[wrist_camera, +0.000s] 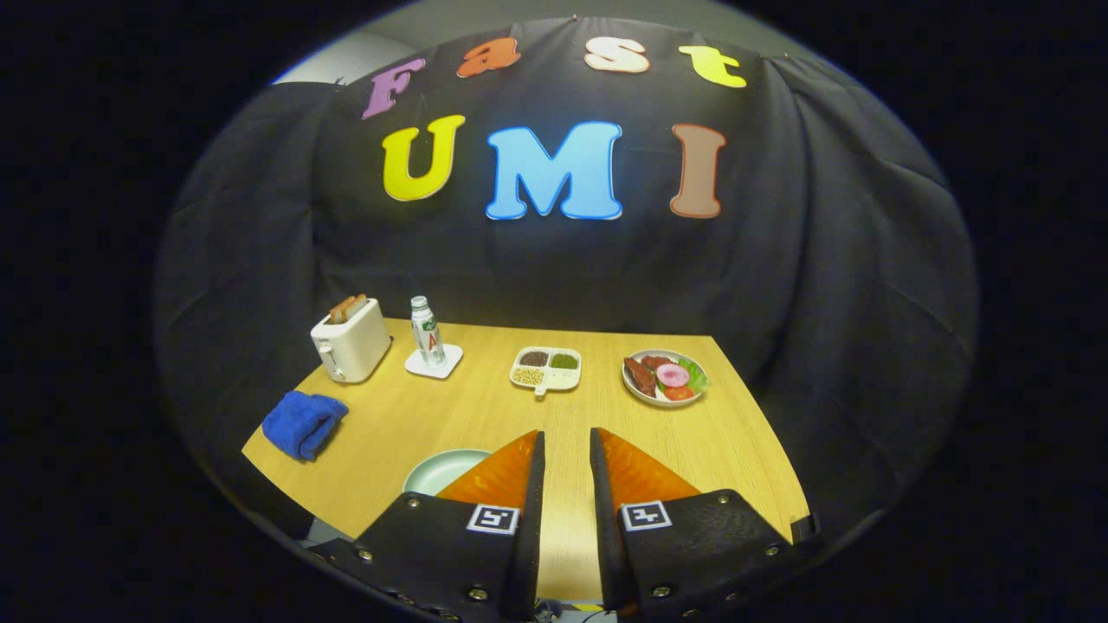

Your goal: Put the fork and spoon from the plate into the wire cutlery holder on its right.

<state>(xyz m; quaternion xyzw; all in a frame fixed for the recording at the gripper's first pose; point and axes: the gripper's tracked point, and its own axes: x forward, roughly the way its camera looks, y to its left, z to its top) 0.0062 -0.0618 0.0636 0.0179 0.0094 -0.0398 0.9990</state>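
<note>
A pale wooden table [415,424] stands before draped black cloth. On it, from the left: a crumpled blue cloth [303,422], a white toaster [351,340] holding toast, a clear bottle [426,331] on a square coaster, a three-part dish [546,369] of grains, a round plate of food [665,377]. The gripper [567,446] holds nothing, its fingers slightly apart (bare wood between); the pale green plate [440,471] sits half hidden behind the left finger.

Toaster [351,350]: one, beyond the hand-held gripper [567,446], toast slices in it
Bottle [426,332]: one, on one coaster [434,362]
Blue cloth [303,422]: one
Divided dish [546,369]: one, three compartments
Plate of food [665,378]: one
Pale green plate [441,470]: one, just beside the fingers
Tabletop [415,415]: one
</note>
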